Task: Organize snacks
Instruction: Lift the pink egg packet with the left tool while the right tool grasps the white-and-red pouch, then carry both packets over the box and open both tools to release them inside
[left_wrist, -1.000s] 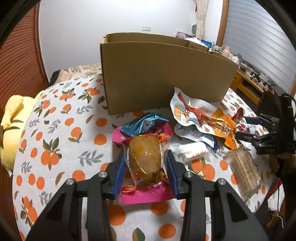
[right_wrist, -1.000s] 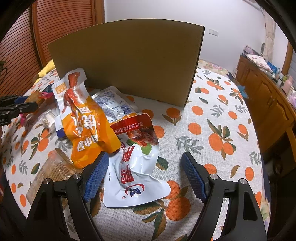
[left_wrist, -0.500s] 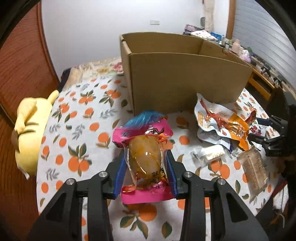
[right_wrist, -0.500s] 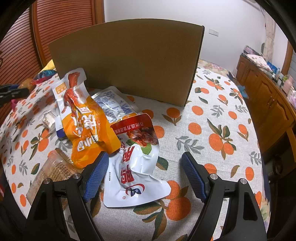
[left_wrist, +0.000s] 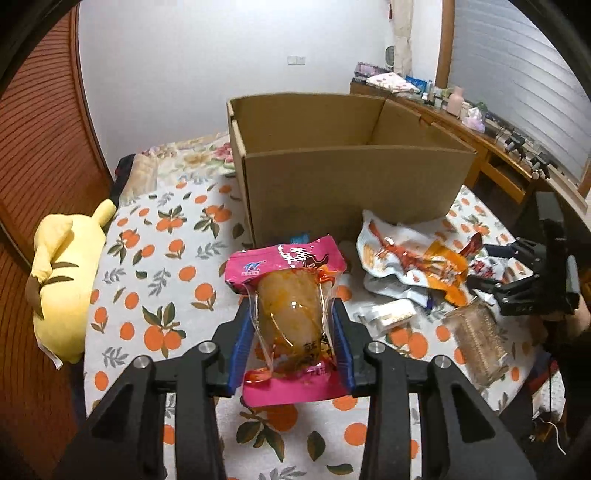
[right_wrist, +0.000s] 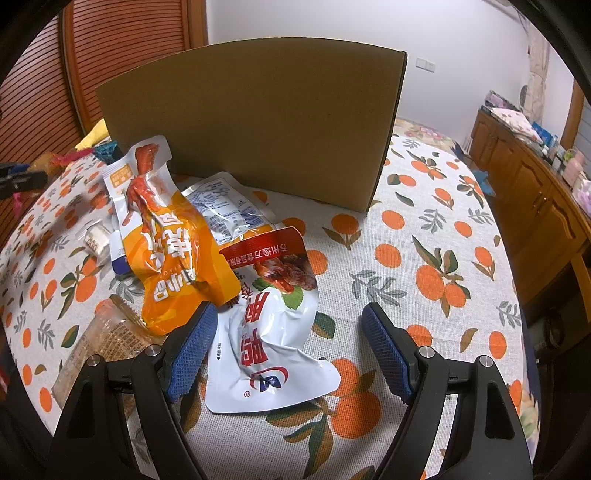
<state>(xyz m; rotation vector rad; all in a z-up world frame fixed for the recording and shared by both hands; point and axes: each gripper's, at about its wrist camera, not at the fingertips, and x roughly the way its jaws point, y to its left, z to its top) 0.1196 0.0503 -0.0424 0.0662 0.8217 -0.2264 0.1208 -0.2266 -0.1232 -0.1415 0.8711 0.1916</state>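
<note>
My left gripper (left_wrist: 290, 328) is shut on a pink snack packet (left_wrist: 288, 314) with a clear window, held above the table in front of the open cardboard box (left_wrist: 347, 184). The box's inside looks bare from here. My right gripper (right_wrist: 288, 347) hangs open over a white and red pouch (right_wrist: 269, 332), its pads apart from it. An orange pouch (right_wrist: 177, 251) lies over a clear printed pouch (right_wrist: 229, 210) just left of that. In the left wrist view the right gripper (left_wrist: 491, 273) shows at the far right, beside the same pile of pouches (left_wrist: 413, 258).
A clear pack of wafers (left_wrist: 476, 339) and a small white pack (left_wrist: 391, 314) lie near the pile. A blue packet (left_wrist: 300, 236) peeks out behind the pink one. A yellow plush toy (left_wrist: 62, 280) rests at the left edge of the orange-print tablecloth (right_wrist: 424, 266). A wooden cabinet (right_wrist: 535, 195) stands at the right.
My left gripper has risen with the pink packet, so the box's open top now shows and the blue packet is left on the table. The right gripper has stayed put.
</note>
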